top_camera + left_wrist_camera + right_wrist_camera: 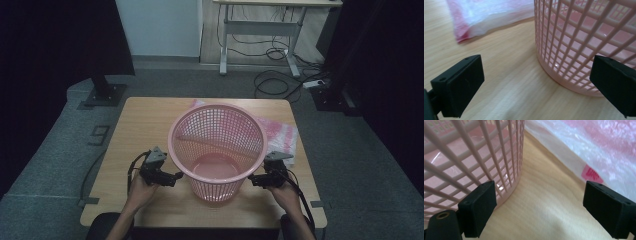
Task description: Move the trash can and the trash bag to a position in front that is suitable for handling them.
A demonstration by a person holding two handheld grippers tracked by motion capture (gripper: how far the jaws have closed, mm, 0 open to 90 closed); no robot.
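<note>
Light wooden table (pixel 150 120), on grey carpet (pixel 55 150). Farther back a pale desk (pixel 280 4) on a white metal frame, black cables (pixel 272 82) looped on the floor below it, a white power strip (pixel 314 83) at the right. Dark stand base (pixel 104 94) left of the table, tape marks (pixel 99 134) on the carpet near it.

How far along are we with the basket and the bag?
Done: the pink basket stands upright on the table, and the plastic bag lies flat behind it to the right. In hand: nothing yet. The left tool and right tool flank the basket's base, both open and empty. Left, as it looks: gripping the bag and fitting it into the basket, which holds no liner.
</note>
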